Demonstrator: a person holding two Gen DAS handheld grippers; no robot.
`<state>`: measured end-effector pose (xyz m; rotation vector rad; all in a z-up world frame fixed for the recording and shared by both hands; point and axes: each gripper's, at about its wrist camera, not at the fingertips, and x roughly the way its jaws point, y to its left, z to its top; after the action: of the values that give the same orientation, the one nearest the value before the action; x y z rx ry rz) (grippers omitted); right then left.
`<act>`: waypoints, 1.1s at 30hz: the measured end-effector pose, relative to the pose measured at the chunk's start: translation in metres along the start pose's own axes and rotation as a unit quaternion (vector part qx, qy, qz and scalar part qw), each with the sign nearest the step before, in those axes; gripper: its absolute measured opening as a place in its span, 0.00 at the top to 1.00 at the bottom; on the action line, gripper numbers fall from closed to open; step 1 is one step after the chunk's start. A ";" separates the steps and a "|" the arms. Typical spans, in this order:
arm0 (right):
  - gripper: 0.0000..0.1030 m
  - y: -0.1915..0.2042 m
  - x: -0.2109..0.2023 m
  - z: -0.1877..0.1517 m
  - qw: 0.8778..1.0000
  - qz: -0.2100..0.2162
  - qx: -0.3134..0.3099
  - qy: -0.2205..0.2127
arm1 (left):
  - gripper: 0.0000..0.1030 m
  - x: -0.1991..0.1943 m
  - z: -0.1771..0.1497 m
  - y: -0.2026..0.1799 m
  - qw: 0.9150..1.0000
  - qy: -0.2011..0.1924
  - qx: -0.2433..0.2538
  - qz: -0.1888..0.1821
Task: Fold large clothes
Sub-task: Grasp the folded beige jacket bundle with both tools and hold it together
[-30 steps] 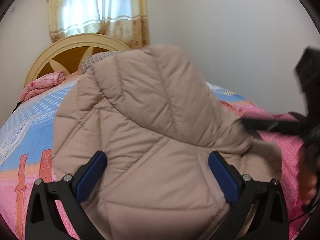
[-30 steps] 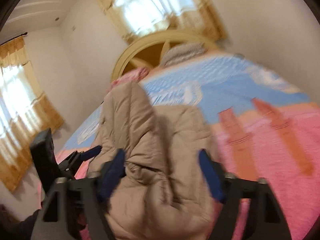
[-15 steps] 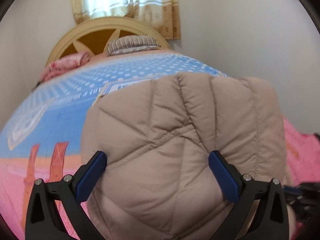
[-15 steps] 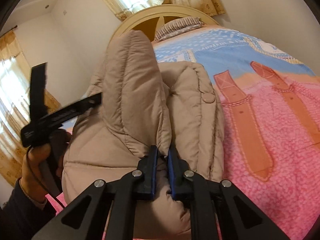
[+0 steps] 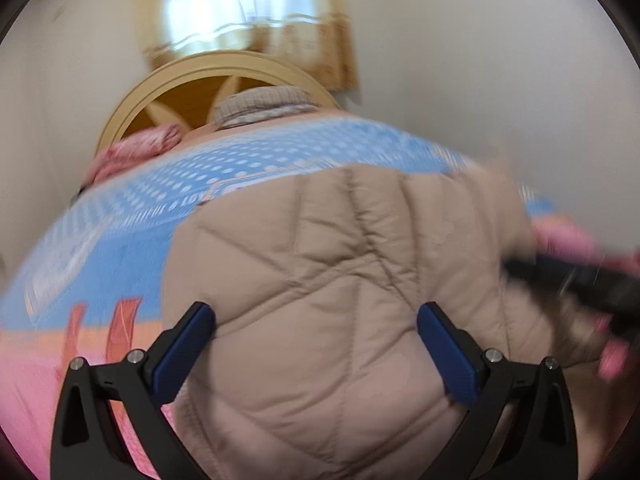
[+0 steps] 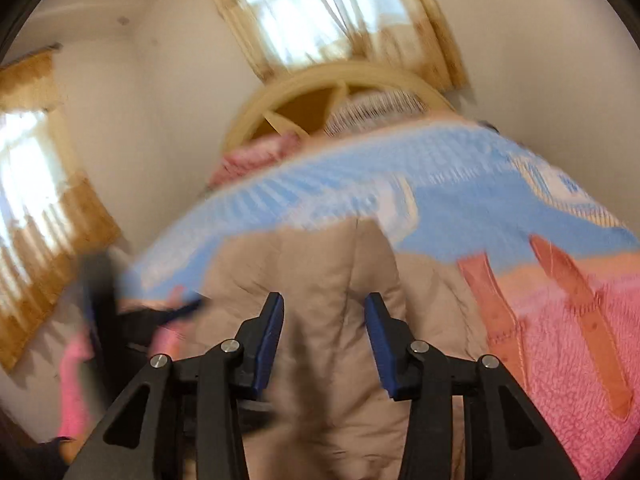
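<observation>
A beige quilted puffer jacket [image 5: 340, 280] lies folded in a bundle on the bed, filling the lower middle of the left wrist view. It also shows in the right wrist view [image 6: 320, 280]. My left gripper [image 5: 316, 320] is wide open just above the jacket, holding nothing. My right gripper [image 6: 324, 312] is partly open over a raised fold of the jacket, its pads apart from the cloth. The right gripper shows as a dark blur at the right edge of the left wrist view [image 5: 580, 284]. Both views are motion-blurred.
The bed has a blue, orange and pink cover [image 6: 560, 320]. A round wooden headboard [image 5: 208, 80] with pillows [image 5: 264, 104] stands at the far end. Curtained windows [image 6: 320, 12] are behind it and on the left wall. A white wall runs along the right.
My right gripper was shut on a fold of the jacket half a second ago and has opened and let go. The jacket has settled lower on the bed. My left gripper stays open.
</observation>
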<state>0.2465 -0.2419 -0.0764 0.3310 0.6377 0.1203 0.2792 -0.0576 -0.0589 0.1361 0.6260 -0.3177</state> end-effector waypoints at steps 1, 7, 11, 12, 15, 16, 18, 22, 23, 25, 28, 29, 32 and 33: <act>0.58 -0.010 0.007 -0.009 1.000 -0.007 0.013 0.008 | 0.00 0.000 0.001 0.013 0.999 -0.001 -0.041 -0.004; 0.59 -0.019 0.017 -0.032 1.000 -0.013 0.009 -0.001 | 0.00 0.034 0.000 0.046 0.988 0.055 -0.146 -0.017; 0.58 -0.026 0.025 -0.037 1.000 0.000 0.028 0.004 | 0.00 0.043 0.000 0.030 0.992 0.052 -0.111 0.021; 0.58 -0.027 0.027 -0.039 1.000 0.000 0.029 0.005 | 0.00 0.046 0.000 0.026 0.993 0.051 -0.106 0.029; 0.58 -0.031 0.030 -0.041 0.999 0.001 0.038 0.009 | 0.00 0.051 -0.001 0.019 0.994 0.049 -0.093 0.044; 0.59 -0.031 0.031 -0.042 0.999 0.002 0.041 0.012 | 0.00 0.051 -0.002 0.019 0.994 0.049 -0.091 0.046; 0.59 -0.032 0.033 -0.043 0.999 0.002 0.044 0.018 | 0.00 0.049 -0.006 0.019 0.994 0.050 -0.089 0.049; 0.59 -0.033 0.039 -0.043 0.999 -0.002 0.045 0.030 | 0.00 0.055 -0.007 0.020 0.993 0.065 -0.093 0.044; 0.59 -0.034 0.041 -0.042 0.998 -0.003 0.045 0.031 | 0.00 0.056 -0.007 0.020 0.992 0.067 -0.094 0.043; 0.59 -0.033 0.042 -0.042 0.998 -0.005 0.044 0.034 | 0.00 0.058 -0.007 0.020 0.992 0.072 -0.095 0.040; 0.59 -0.034 0.045 -0.042 0.998 -0.009 0.044 0.038 | 0.00 0.061 -0.008 0.020 0.992 0.080 -0.096 0.037; 0.59 -0.034 0.045 -0.042 0.998 -0.010 0.044 0.039 | 0.00 0.062 -0.008 0.020 0.991 0.082 -0.095 0.037; 0.59 -0.033 0.046 -0.042 0.998 -0.014 0.042 0.043 | 0.00 0.064 -0.009 0.019 0.991 0.086 -0.094 0.038; 0.58 -0.033 0.046 -0.042 0.998 -0.015 0.042 0.044 | 0.00 0.064 -0.009 0.019 0.991 0.086 -0.094 0.038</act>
<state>0.2588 -0.2522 -0.1452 0.3987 0.7358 0.0808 0.3296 -0.0541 -0.1039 0.0056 0.8163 -0.1727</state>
